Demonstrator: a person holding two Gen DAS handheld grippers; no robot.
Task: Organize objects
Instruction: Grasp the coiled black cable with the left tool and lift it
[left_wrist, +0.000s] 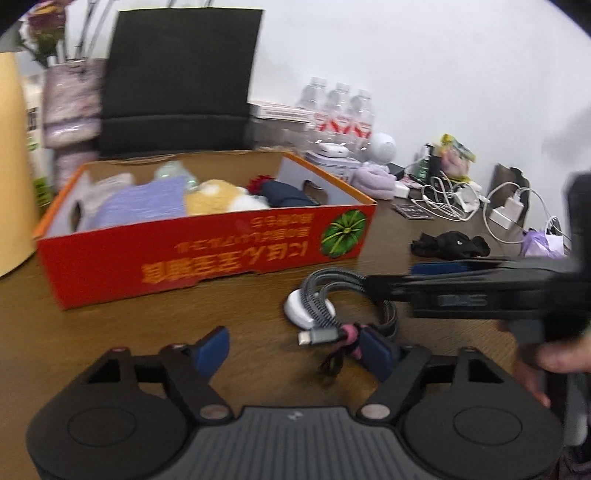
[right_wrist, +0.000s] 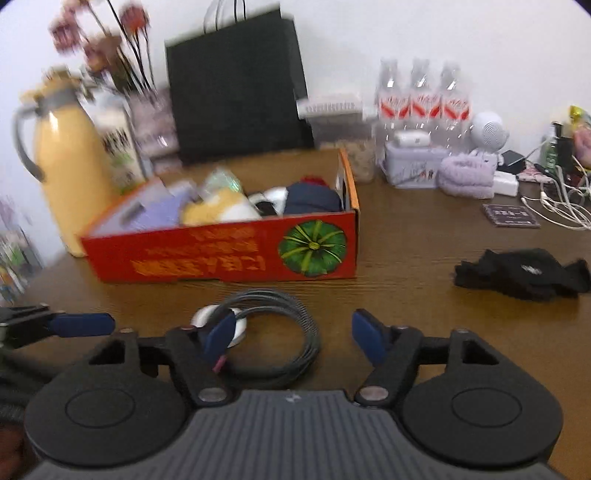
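A coiled grey braided cable (left_wrist: 325, 295) (right_wrist: 275, 295) lies on the brown table in front of a red cardboard box (left_wrist: 184, 258) (right_wrist: 221, 258), with a small white round case (left_wrist: 295, 310) (right_wrist: 201, 315) under the coil. The box holds soft items, among them a yellow plush and a purple cloth. My left gripper (left_wrist: 295, 350) stands open, with the cable's plug end and pink tie between its fingers. My right gripper (right_wrist: 295, 334) is open too, its fingers on either side of the coil. In the left wrist view it (left_wrist: 391, 277) reaches in from the right over the cable.
A black cloth (left_wrist: 450, 243) (right_wrist: 524, 273) lies to the right. Behind the box stand a yellow jug (right_wrist: 70, 158), a black paper bag (right_wrist: 236, 85), water bottles (right_wrist: 421, 99) and a purple towel (right_wrist: 465, 177). White chargers and cables (right_wrist: 554, 206) clutter the far right. A hand (left_wrist: 557, 362) holds the right gripper.
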